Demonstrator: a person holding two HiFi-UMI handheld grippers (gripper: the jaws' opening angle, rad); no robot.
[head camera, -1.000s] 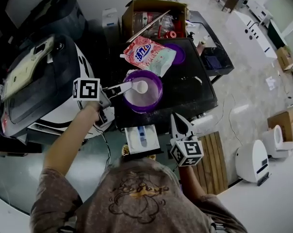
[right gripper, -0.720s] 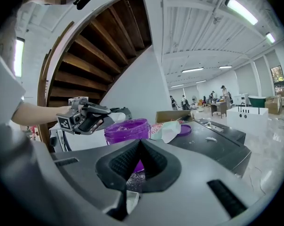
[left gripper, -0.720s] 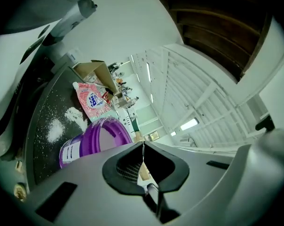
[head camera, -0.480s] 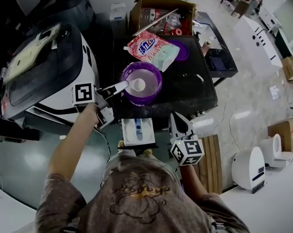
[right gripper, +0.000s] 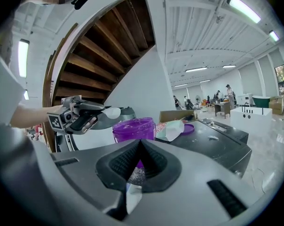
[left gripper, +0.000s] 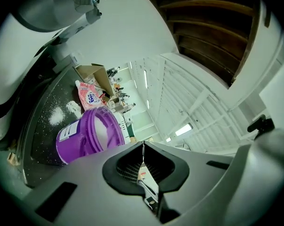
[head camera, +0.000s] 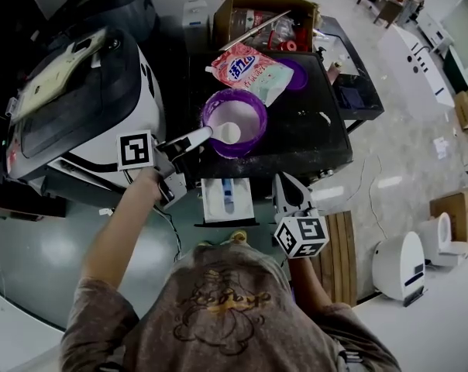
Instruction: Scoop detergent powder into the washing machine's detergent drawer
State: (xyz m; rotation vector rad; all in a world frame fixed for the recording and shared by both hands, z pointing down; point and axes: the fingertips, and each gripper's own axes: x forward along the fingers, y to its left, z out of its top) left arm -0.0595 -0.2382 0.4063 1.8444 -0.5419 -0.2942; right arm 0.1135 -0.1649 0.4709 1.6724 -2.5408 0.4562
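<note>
1. Left hand-held gripper (head camera: 178,147) clenched on scoop (head camera: 206,136), level over purple tub (head camera: 253,103) to hold its powder (head camera: 229,132).
2. Detergent drawer (head camera: 226,200) open at tub's 6 o'clock, ready.
3. Right hand-held gripper (head camera: 284,186) clenched empty at drawer's 3 o'clock, clear.

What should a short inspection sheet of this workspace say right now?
Surface: black speckled table top, spilled white powder.
Job's things: round purple plastic tub of powder; white plastic scoop over it; white detergent drawer pulled open.
Clutter: pink-and-white detergent bag, purple lid, brown cardboard box.
Grippers: left gripper jaws shut on scoop; right gripper jaws shut, empty.
Cables: thin cable below left gripper.
Surroundings: white-and-black washing machine; grey floor.
</note>
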